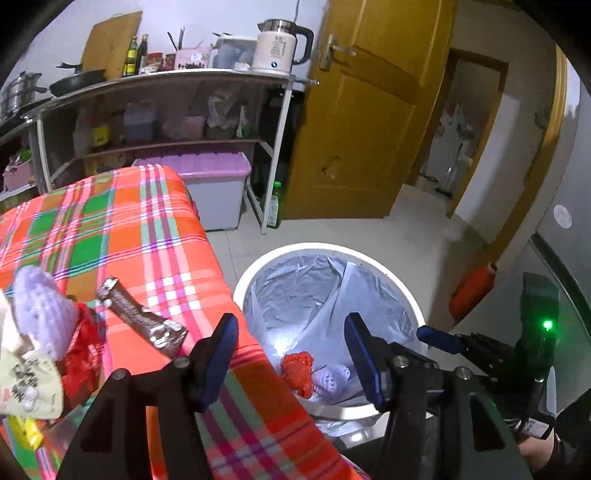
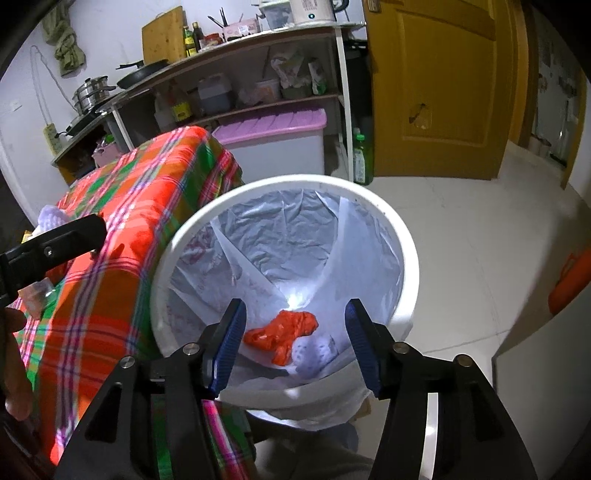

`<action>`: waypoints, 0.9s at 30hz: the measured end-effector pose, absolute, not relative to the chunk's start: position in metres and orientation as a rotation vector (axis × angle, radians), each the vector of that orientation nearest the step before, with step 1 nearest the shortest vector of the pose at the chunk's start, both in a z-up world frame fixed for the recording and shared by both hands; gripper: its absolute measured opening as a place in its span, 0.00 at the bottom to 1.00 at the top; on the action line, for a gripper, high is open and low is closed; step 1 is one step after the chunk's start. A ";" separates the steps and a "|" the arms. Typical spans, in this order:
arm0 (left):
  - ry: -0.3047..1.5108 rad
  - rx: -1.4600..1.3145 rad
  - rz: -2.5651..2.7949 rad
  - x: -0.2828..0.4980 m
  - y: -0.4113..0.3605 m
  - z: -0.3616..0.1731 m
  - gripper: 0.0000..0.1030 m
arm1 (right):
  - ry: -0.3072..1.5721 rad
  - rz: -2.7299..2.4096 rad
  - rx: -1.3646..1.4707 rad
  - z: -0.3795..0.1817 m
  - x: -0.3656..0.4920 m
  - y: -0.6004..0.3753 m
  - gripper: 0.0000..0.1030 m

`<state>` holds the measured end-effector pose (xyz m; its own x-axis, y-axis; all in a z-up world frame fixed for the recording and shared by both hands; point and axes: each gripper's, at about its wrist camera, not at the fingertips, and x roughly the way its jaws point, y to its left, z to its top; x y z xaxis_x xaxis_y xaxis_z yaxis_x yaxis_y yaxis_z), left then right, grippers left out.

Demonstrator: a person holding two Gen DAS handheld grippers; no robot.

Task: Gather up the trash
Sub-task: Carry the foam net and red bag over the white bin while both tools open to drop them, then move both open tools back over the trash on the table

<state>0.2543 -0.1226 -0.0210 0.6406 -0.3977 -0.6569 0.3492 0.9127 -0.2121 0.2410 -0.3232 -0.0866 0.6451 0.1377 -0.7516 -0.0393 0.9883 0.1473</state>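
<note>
Both my tongs, left [image 1: 291,354] and right [image 2: 295,343], gape empty; the wrapper [image 1: 142,319] near the tabletop [image 1: 122,236] edge may slide off beside the bin [image 2: 402,236].

A white wall [image 1: 207,22] fills the upper left of the frame, behind a grey metal shelf unit [image 1: 166,110] carrying a white electric kettle [image 1: 282,46]. An open yellow-brown wooden door [image 1: 354,122] stands upper centre. Pale floor tiles [image 2: 480,240] spread lower right, softly lit.

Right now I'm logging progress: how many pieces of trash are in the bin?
2: a red crumpled bag and a white foam net touching it, at the bottom of the bin. More may hide beneath.
</note>
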 end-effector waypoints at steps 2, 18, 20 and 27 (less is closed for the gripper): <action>0.747 -0.072 -0.416 0.245 -0.116 -0.015 0.57 | 0.850 0.100 0.118 -0.079 0.235 -0.322 0.55; 0.597 -0.109 -0.350 0.162 -0.056 0.026 0.57 | 0.711 0.184 0.090 -0.020 0.178 -0.290 0.55; 0.590 -0.106 -0.330 0.153 -0.047 0.027 0.57 | 0.708 0.207 0.083 -0.018 0.173 -0.283 0.55; 0.582 -0.099 -0.272 0.131 -0.023 0.022 0.57 | 0.702 0.294 0.050 -0.017 0.161 -0.255 0.55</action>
